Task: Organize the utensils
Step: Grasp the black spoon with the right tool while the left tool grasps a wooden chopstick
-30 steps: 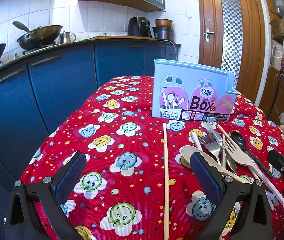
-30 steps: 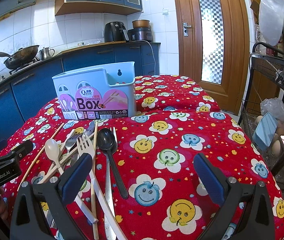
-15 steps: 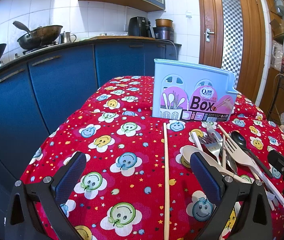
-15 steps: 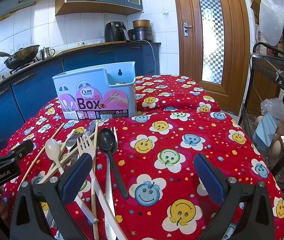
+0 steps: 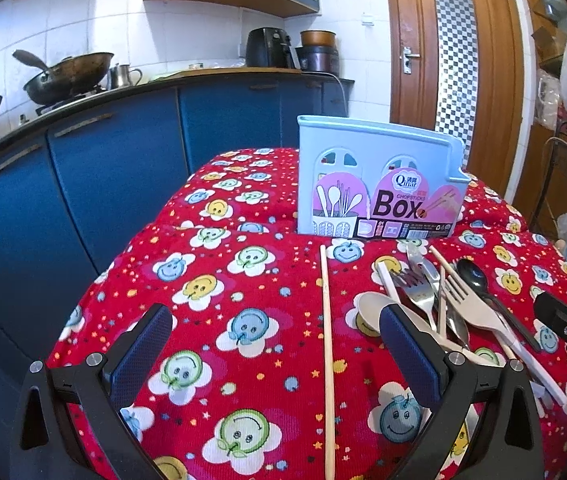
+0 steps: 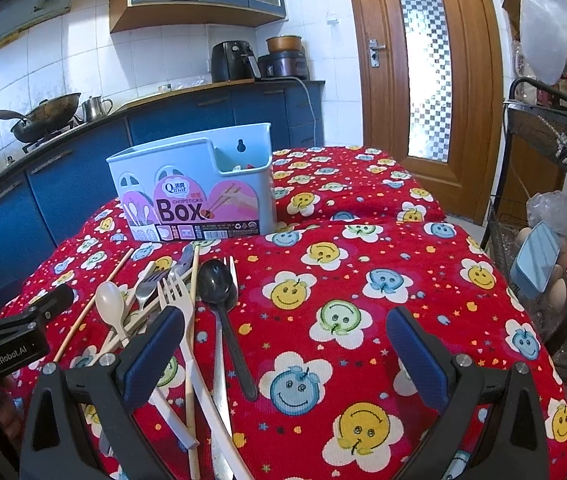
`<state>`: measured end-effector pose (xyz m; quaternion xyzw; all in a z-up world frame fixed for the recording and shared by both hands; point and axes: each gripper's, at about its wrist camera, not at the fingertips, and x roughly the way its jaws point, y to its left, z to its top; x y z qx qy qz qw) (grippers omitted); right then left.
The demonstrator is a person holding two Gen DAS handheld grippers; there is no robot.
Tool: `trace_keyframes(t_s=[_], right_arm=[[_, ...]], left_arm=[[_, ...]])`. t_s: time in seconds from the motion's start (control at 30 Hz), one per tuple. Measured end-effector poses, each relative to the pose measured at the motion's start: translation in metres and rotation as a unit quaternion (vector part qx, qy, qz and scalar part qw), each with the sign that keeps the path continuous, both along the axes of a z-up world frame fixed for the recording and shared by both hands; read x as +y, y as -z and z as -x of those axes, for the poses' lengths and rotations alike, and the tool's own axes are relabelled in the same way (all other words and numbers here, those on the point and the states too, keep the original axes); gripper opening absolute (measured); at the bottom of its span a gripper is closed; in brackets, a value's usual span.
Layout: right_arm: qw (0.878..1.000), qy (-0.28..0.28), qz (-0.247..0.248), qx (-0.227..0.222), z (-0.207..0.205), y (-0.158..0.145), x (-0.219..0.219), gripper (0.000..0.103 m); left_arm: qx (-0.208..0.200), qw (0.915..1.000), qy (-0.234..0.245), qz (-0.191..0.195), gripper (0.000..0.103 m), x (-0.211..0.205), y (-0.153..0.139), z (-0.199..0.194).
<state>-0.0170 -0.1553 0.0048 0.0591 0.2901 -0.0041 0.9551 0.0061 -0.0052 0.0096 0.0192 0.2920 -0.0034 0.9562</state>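
Observation:
A light blue chopsticks box (image 5: 379, 184) stands upright on the red smiley tablecloth; it also shows in the right wrist view (image 6: 195, 192). In front of it lies a pile of utensils: a cream spoon (image 5: 375, 308), metal forks (image 5: 419, 288), a cream plastic fork (image 6: 175, 296), a black spoon (image 6: 217, 284) and chopsticks. One chopstick (image 5: 326, 344) lies apart, between my left gripper's fingers. My left gripper (image 5: 275, 344) is open and empty above the cloth. My right gripper (image 6: 283, 344) is open and empty, right of the pile.
Blue kitchen cabinets (image 5: 83, 184) with woks (image 5: 67, 76) run along the left. A wooden door (image 6: 423, 60) is behind the table. A wire rack (image 6: 555, 216) with bags and eggs stands at the right table edge.

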Motion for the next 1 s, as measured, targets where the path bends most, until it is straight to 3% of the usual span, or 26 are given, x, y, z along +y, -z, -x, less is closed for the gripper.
trace_keyframes(t_s=[0.27, 0.4, 0.53, 0.8, 0.93, 1.0], right_arm=[[0.998, -0.021, 0.015, 0.062, -0.016, -0.012, -0.005, 0.103], [0.993, -0.042, 0.021, 0.106, -0.028, -0.014, -0.006, 0.074], [0.986, -0.073, 0.008, 0.149, -0.039, -0.011, -0.007, 0.061], [0.967, -0.145, -0.004, 0.209, -0.051, -0.014, 0.005, 0.048], [0.957, -0.164, -0.006, 0.240, -0.060, -0.011, 0.008, 0.042], [0.953, -0.171, -0.001, 0.249, -0.064, -0.009, 0.011, 0.040]], left_arm=[[0.048, 0.9983, 0.033, -0.005, 0.103, 0.009, -0.016, -0.024], [0.082, 0.9955, 0.046, -0.015, 0.103, 0.011, -0.013, -0.033], [0.126, 0.9899, 0.064, -0.012, 0.099, 0.013, -0.005, -0.040], [0.199, 0.9751, 0.098, 0.002, 0.074, 0.008, 0.007, -0.053], [0.214, 0.9706, 0.111, -0.004, 0.064, 0.002, 0.010, -0.060], [0.218, 0.9691, 0.115, -0.009, 0.053, 0.000, 0.011, -0.064]])
